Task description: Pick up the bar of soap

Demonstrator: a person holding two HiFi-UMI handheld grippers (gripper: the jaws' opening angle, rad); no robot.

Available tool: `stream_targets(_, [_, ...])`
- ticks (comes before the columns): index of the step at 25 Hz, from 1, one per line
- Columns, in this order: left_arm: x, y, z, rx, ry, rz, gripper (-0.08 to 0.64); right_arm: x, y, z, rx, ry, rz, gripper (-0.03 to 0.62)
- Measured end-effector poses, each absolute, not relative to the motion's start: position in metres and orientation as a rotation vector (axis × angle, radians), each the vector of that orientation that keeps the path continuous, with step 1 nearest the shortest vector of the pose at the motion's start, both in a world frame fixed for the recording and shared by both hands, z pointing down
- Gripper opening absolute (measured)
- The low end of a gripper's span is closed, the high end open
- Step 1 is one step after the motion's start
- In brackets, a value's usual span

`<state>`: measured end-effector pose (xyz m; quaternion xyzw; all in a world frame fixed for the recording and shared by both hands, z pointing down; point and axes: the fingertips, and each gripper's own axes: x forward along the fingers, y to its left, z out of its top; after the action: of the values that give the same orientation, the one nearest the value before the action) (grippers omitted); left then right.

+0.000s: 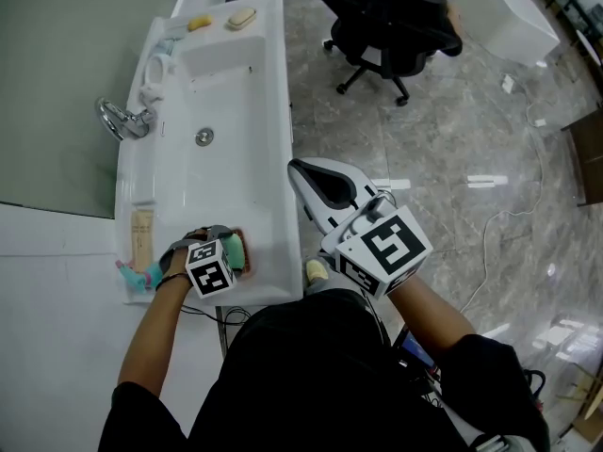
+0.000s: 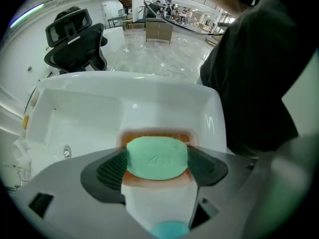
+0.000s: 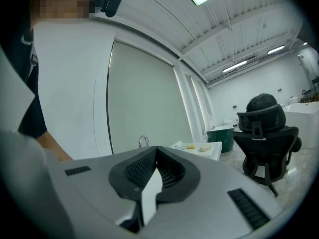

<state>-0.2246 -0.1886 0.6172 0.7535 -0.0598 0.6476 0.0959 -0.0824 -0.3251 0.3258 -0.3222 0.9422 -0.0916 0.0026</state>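
Note:
The bar of soap point(image 2: 157, 157) is mint green and oval. It sits between the dark pads point(image 2: 110, 169) of my left gripper point(image 2: 157, 166), which is shut on it. The soap is just over an orange soap dish point(image 2: 157, 134) on the near rim of the white sink point(image 2: 124, 91). In the head view the soap point(image 1: 236, 251) shows beside the left gripper point(image 1: 229, 254) at the sink's near right corner. My right gripper point(image 1: 311, 177) is off the sink's right side over the floor, shut and holding nothing; its pads point(image 3: 142, 168) meet.
The sink basin point(image 1: 221, 102) has a chrome faucet point(image 1: 122, 119) on its left. A beige bar point(image 1: 242, 17) and a yellow one point(image 1: 198, 24) lie on the far rim. A tube point(image 1: 141, 236) lies on the near left rim. A black office chair point(image 1: 391, 17) stands on the marble floor.

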Motion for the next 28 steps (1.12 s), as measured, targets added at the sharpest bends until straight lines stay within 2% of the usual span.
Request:
stream_targets(16, [-0.225,-0.186,0.621,2.203,-0.138,2.008,0.38,-0.085,-0.323,0.329,-0.995,2.945,-0.299,0.006])
stream_targets(28, [-0.232,-0.186,0.616,2.219,-0.234,1.897,0.38,-0.078,-0.321,0.329,-1.026,2.936,-0.298,0.006])
